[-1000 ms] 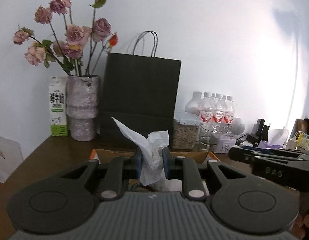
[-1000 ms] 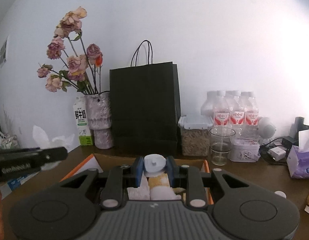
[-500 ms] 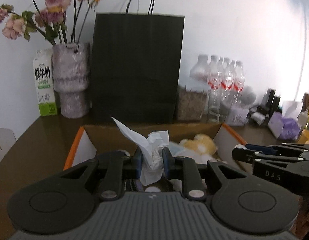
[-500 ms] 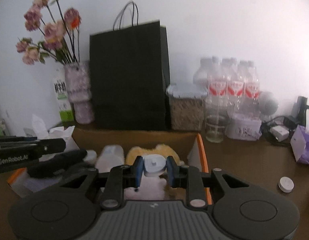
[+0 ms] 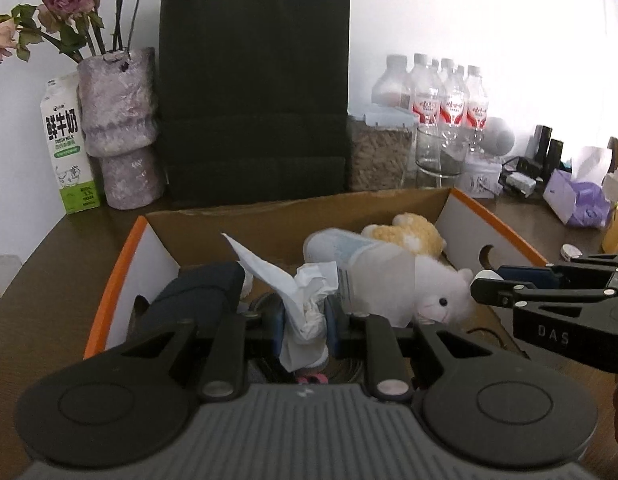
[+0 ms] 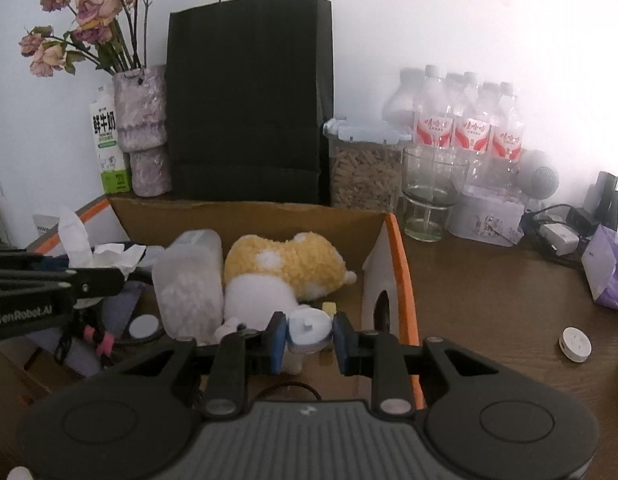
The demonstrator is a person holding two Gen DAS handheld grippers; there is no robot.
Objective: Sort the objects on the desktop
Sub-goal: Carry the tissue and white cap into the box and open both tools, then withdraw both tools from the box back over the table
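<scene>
At lower centre of each wrist view, the left claw (image 5: pixel 305 326) pinches a crumpled white tissue (image 5: pixel 299 296) and the right claw (image 6: pixel 310 338) clamps a small white cap (image 6: pixel 309 326), both above the orange-edged cardboard box (image 5: pixel 491 220) on the desk (image 6: pixel 489 292).

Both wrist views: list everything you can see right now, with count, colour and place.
Box: 1, cardboard, orange rim, centre.
Plush toys: 2, yellow and white, in box.
Bottle: 1, translucent, lying in box.
Bag: 1, black, behind box.
Vase: 1, purple, dried flowers, back left.
Milk carton: 1, white-green, beside vase.
Jar: 1, clear, right of bag.
Water bottles: several, red labels, back right.
Left gripper: shut on tissue.
Right gripper: shut on white cap.
</scene>
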